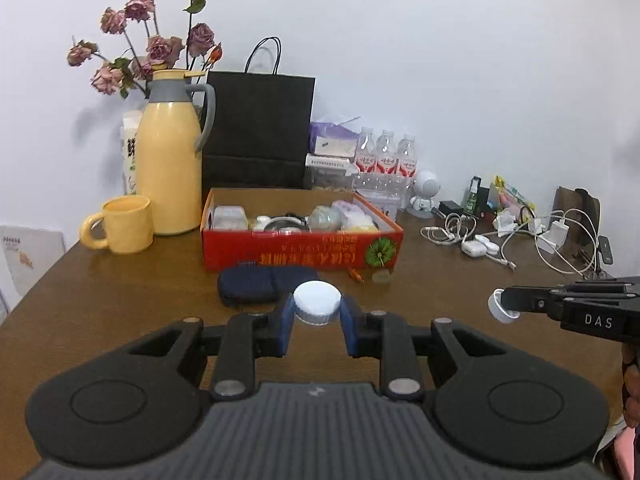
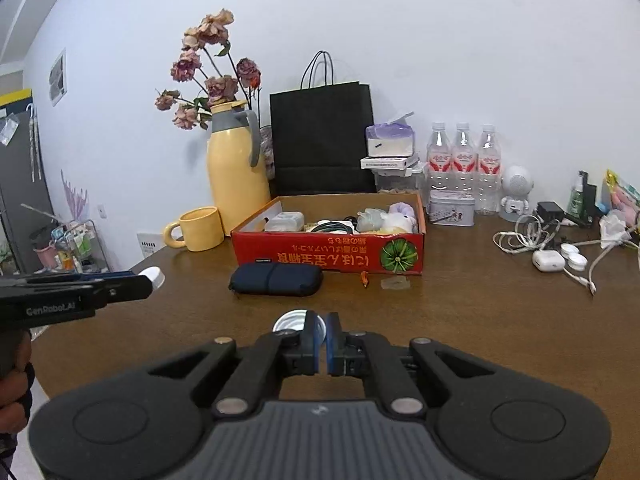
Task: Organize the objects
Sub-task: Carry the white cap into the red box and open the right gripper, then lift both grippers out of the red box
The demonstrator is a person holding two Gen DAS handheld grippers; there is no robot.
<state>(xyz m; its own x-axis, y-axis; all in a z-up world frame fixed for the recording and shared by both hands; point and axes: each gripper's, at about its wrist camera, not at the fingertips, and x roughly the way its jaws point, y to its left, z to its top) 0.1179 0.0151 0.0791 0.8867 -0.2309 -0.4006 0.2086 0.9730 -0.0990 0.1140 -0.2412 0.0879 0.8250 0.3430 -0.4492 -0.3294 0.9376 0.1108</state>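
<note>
My left gripper [image 1: 317, 312] is shut on a white ribbed jar [image 1: 317, 303], held above the brown table; it shows from the side in the right wrist view [image 2: 154, 277]. My right gripper [image 2: 321, 330] is shut on a white jar lid [image 2: 290, 322], held on edge; the lid shows in the left wrist view [image 1: 500, 306] at the gripper's tip. A red cardboard box [image 1: 300, 254] holding several small items stands ahead of both grippers, also in the right wrist view [image 2: 328, 252]. A dark blue pouch [image 2: 276, 279] lies in front of the box.
A yellow jug [image 1: 170, 160], yellow mug [image 1: 122, 229], dried roses and a black paper bag [image 1: 260, 132] stand behind the box. Water bottles [image 2: 462, 160], a tin, a white robot figure, cables and an earbud case [image 2: 548, 261] lie at right. Two small items lie by the box's front.
</note>
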